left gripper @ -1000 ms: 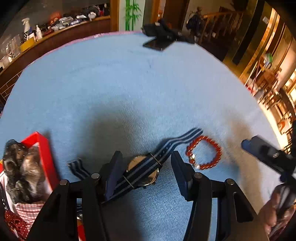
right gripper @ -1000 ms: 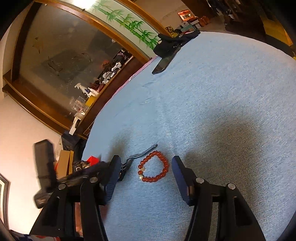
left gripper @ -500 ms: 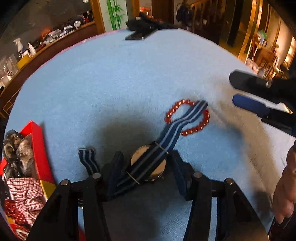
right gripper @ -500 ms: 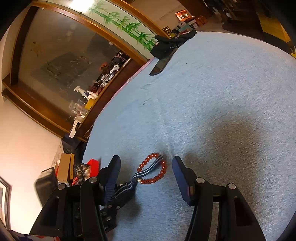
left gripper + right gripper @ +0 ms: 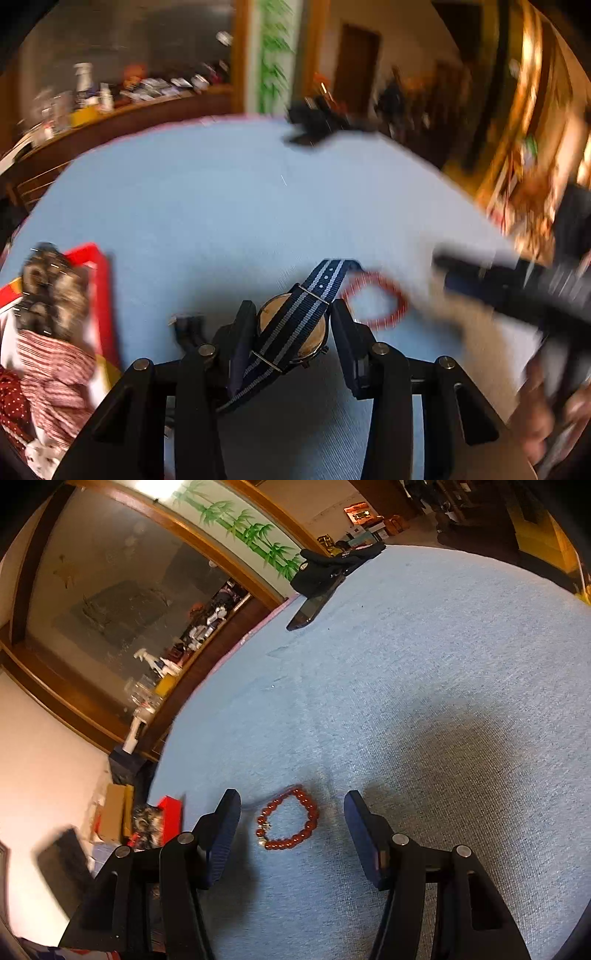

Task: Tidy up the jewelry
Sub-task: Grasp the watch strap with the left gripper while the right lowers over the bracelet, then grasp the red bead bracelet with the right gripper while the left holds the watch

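Left fingers (image 5: 291,325) closing, seemingly gripping watch (image 5: 295,325), right fingers (image 5: 291,814) spread, straddling bracelet (image 5: 288,821)

Two downward wrist views, shared bracelet (image 5: 373,304)

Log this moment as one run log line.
left gripper: closing on watch | right gripper: open over red bracelet | red box: at left

Both tongs are black plastic frames: the left tongs (image 5: 291,325) and right tongs (image 5: 291,821) each carry two angular arms fixed with round silver screws, ending in flat, dark blue ribbed fingers (image 5: 225,827). A bare hand (image 5: 543,417) shows blurred.
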### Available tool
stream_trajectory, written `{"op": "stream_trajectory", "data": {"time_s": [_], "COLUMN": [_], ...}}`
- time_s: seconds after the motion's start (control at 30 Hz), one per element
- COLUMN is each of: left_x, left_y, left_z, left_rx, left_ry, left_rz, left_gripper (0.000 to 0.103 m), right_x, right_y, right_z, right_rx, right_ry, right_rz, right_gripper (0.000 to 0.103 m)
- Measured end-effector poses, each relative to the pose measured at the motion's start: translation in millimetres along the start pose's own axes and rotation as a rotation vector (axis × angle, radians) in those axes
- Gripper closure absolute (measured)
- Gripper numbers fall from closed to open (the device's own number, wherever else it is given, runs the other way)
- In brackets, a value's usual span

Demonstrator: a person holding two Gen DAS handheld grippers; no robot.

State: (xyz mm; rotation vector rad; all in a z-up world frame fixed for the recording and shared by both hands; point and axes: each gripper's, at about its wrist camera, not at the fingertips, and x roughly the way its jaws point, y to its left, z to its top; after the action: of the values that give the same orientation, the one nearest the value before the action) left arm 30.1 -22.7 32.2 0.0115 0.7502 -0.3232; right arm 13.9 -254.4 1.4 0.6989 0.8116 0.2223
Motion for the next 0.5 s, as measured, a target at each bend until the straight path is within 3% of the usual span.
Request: {"op": "stream_trajectory", "data": {"time_s": [0.17, 0.3, 0.4, 0.5], "left_x": [-15, -24, -30, -31], "left_y": [25, 31, 39, 42], "left_z": [6, 6, 5, 4], "left_rx": [-0.09, -0.097, -0.118, -0.123], "left_ry": [-0.077, -0.118, -0.131, -0.13], "left_rz": [0.007, 0.041, 0.052, 0.051], "left_gripper": [0.063, 0.063, 0.063, 0.062], "right_x": [23, 39, 57, 76], "right_y": [21, 45, 67, 82], "right_z": [-7, -19, -29, -38], "right_rx": [-0.123, -0.284, -0.46, -0.632], "right_ry": [0.085, 0.13, 0.176, 0.216], "right_rz": [-0.068, -0.162, -0.288, -0.407], "right_gripper": [0.031, 0.022, 0.015, 0.018]}}
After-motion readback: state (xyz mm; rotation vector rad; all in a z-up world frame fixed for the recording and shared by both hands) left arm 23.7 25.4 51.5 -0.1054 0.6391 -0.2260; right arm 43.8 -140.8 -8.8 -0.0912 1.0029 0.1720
